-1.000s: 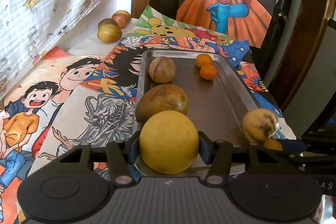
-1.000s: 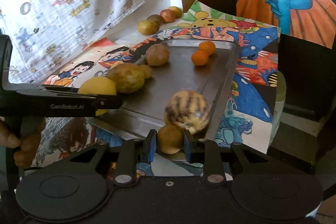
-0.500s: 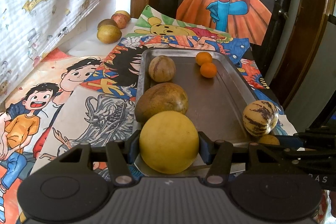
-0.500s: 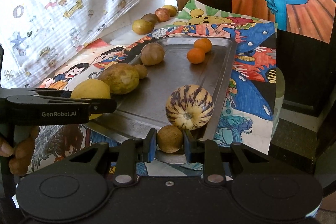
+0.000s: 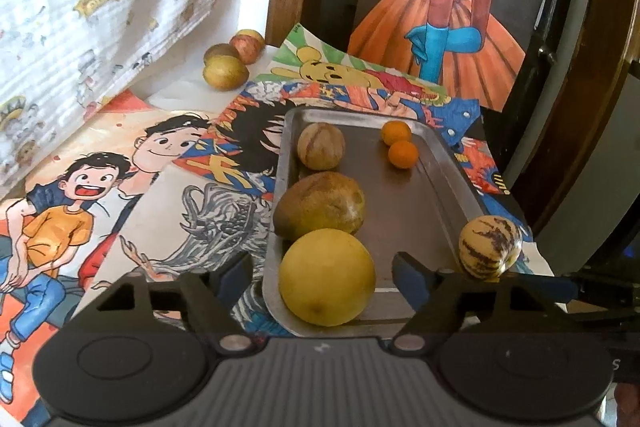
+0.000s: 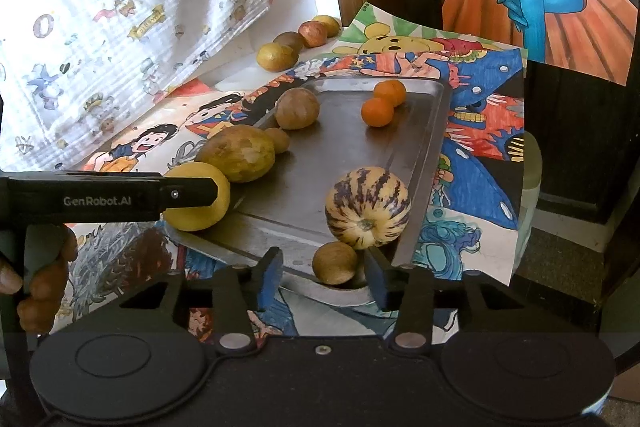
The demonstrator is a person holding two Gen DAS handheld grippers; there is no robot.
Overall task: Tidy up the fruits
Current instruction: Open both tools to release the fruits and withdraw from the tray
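Resting on the near-left corner of the metal tray (image 5: 448,203), the yellow round fruit (image 5: 327,277) sits between the spread fingers of the left gripper (image 5: 322,277); both blue pads stand clear of it, no contact visible. Just behind it, touching or nearly so, lies a brownish-green oval fruit (image 5: 320,205), then a tan round fruit (image 5: 321,145) farther back along the same left rim. From the right wrist view a smaller tan fruit (image 6: 279,139) shows tucked between those two.

Right gripper (image 6: 322,275) also spread: the small brown fruit (image 6: 334,263) sits on the tray's near lip, close to the right pad, with a clear gap to the left pad. A striped cream-and-purple melon (image 6: 367,207) rests immediately behind it, against the tray's right rim. Two small oranges (image 6: 377,111) sit together at the far end of the tray.

Off the tray, by the wooden post, a loose group of fruits (image 6: 277,56) lies on the white surface. Cartoon posters (image 5: 100,195) lie under and around the tray. A hand (image 6: 40,279) grips the left tool's handle.
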